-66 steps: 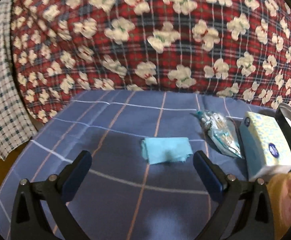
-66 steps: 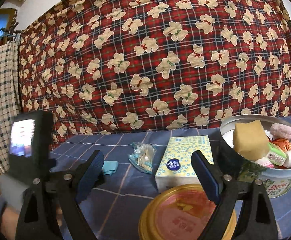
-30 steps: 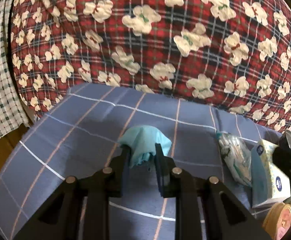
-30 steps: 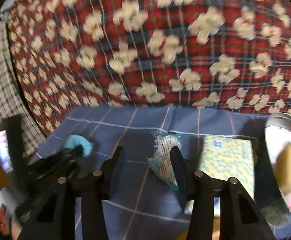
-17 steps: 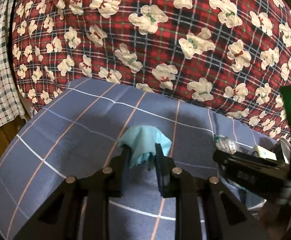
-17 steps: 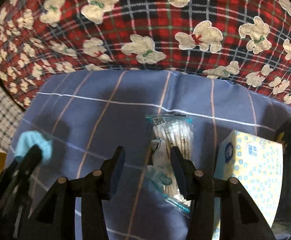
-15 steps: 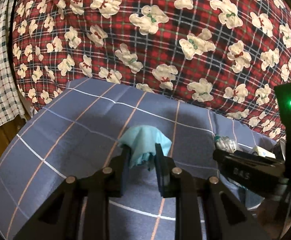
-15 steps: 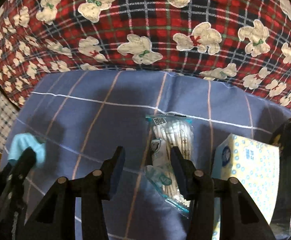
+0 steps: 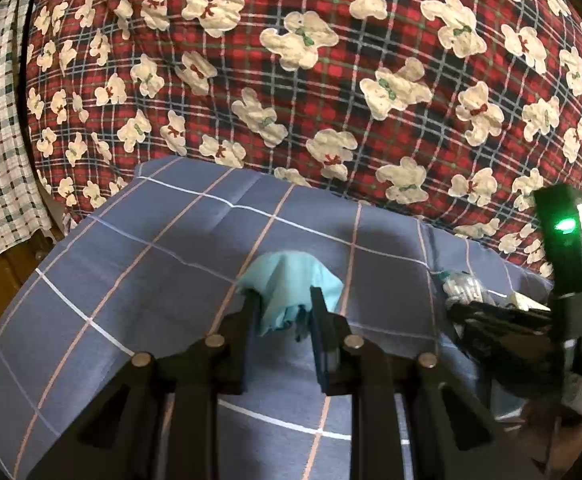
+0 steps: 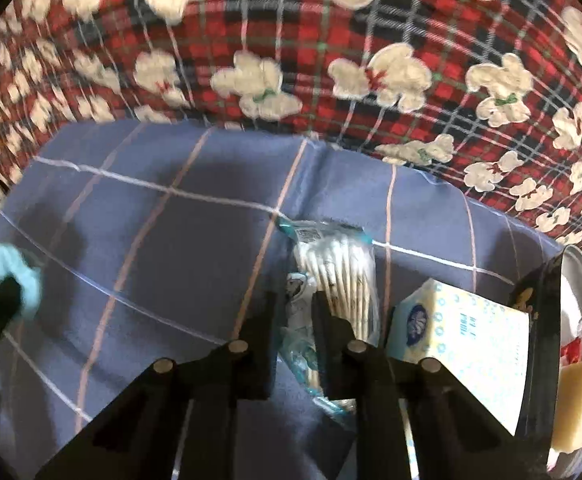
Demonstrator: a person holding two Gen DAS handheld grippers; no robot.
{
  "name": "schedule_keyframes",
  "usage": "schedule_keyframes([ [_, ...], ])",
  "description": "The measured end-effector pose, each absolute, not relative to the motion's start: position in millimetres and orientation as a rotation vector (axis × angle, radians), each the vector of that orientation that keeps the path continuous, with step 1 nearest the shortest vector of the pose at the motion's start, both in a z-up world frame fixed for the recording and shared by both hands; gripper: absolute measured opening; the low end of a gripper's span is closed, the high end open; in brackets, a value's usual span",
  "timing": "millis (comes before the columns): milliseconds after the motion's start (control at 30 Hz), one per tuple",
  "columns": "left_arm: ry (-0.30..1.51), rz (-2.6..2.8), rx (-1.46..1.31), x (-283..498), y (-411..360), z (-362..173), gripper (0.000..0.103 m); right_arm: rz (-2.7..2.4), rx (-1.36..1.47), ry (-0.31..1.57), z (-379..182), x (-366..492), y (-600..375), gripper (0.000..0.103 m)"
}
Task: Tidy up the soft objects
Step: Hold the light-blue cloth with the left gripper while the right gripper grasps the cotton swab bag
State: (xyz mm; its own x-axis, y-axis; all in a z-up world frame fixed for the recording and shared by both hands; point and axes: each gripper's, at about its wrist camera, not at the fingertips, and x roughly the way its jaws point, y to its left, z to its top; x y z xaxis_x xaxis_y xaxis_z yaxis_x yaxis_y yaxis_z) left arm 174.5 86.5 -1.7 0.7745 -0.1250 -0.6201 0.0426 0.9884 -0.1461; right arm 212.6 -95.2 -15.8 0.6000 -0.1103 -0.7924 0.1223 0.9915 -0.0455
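A home room; a teddy-bear plaid blanket (image 9: 331, 80) hangs at 12 o'clock; a blue checked cloth (image 9: 151, 280) covers the table.

The left gripper (image 9: 283, 304) is matte black plastic: two flat, narrow fingers on angular linkage arms, each joint pinned by a round silver rivet (four across). The right gripper (image 10: 293, 304) matches it; at the left view's right edge its body shows a glowing green light.

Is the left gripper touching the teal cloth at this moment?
Touching. The left wrist view shows the left gripper pinching the teal cloth, bunched between both fingers.
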Motion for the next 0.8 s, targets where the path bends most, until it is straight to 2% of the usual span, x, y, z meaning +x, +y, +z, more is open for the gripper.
schedule_keyframes([
  [67,0.677,-0.088,-0.124,174,87,-2,0.022,-0.071,0.059,0.842,-3,198,-96,0.014],
  [100,0.673,-0.088,-0.121,174,87,-2,0.022,-0.023,0.09,0.788,5,187,-96,0.006],
  [133,0.667,-0.086,-0.116,173,87,-1,0.022,0.012,0.117,0.747,10,178,-95,0.005],
  [267,0.629,-0.088,-0.112,169,86,2,0.022,0.106,0.196,0.581,26,131,-88,0.005],
  [400,0.596,-0.066,-0.079,166,81,1,0.022,0.086,0.207,0.525,25,112,-83,0.005],
  [733,0.613,-0.045,-0.099,168,86,-5,0.022,0.005,0.286,0.859,-10,188,-98,0.007],
  [767,0.614,-0.046,-0.103,168,86,-4,0.022,-0.005,0.281,0.882,-14,194,-98,0.011],
  [800,0.615,-0.047,-0.108,168,88,-4,0.022,-0.011,0.276,0.909,-19,199,-97,0.021],
])
